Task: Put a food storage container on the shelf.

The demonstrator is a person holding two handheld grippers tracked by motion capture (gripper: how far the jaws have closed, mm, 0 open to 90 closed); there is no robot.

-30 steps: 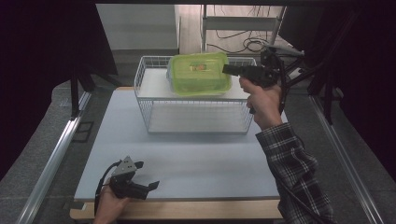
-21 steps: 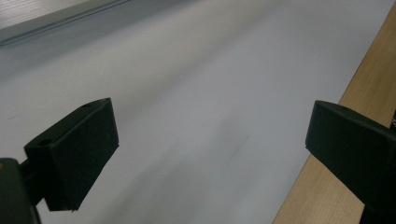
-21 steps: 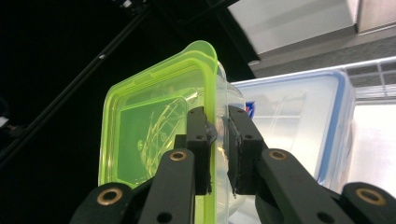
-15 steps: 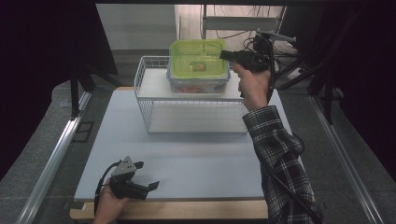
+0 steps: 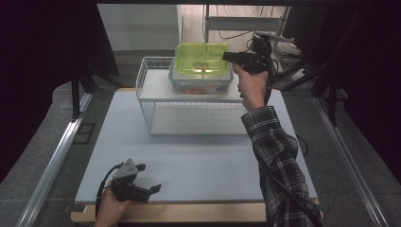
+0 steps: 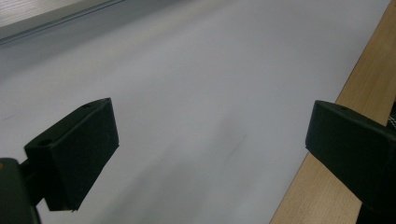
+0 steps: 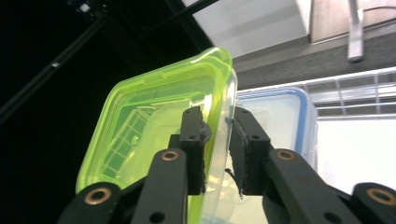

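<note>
— How many boxes do you count?
— Two: a clear plastic box with a lime-green lid point(image 5: 201, 60), and under it a clear box with a blue-edged lid point(image 5: 200, 84) on the white wire rack's point(image 5: 146, 97) upper shelf.
— And the grippers?
— Two. The right gripper point(image 5: 228, 56) pinches the green-lidded box's rim. The left gripper point(image 5: 150, 180), jaws spread wide and empty, lies near the white table mat's point(image 5: 189, 156) front edge.

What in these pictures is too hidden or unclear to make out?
- High view: contents of the clear plastic box with the green lid; glare and small size leave only reddish smudges.
- Right gripper view: the blue-rimmed clear container is partly covered by the green-lidded box and the right gripper.
- Left gripper view: the left gripper faces bare white table; the white wire basket lies outside the frame.
</note>
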